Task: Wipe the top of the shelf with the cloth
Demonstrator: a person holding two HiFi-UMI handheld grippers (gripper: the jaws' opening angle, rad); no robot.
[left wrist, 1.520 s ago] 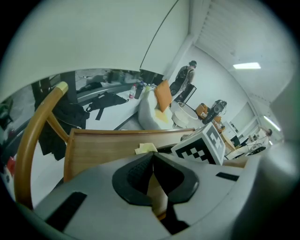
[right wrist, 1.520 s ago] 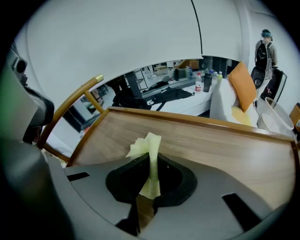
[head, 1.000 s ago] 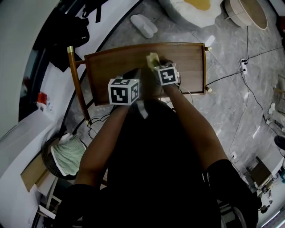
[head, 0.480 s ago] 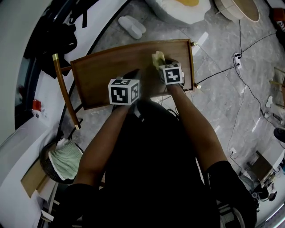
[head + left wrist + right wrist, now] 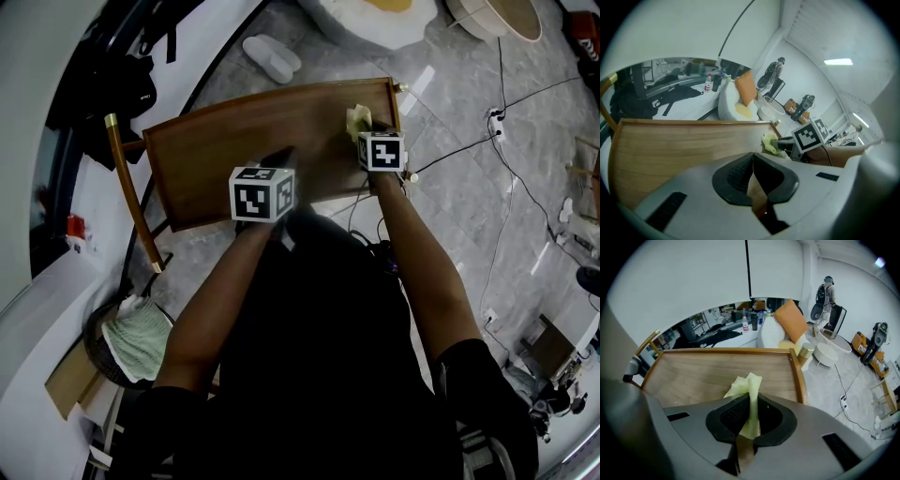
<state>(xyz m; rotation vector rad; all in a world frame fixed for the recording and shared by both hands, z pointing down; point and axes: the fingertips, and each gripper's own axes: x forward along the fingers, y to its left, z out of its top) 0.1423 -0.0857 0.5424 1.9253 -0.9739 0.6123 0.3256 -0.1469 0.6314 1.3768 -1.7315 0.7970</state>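
Your right gripper (image 5: 750, 404) pinches the cloth (image 5: 747, 383) tight, down on the shelf (image 5: 693, 376) top near its right edge. Your left gripper (image 5: 753, 164) is closed on nothing, near the front edge. You look mid-wipe. Next, drag the cloth left across the bare wood, pressing it flat.

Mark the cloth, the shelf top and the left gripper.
cloth (image 5: 748, 384), right gripper view, on the tuft above the jaws.
shelf top (image 5: 225, 150), head view, bare wood left of centre.
left gripper (image 5: 753, 157), left gripper view, where its shut jaws meet.
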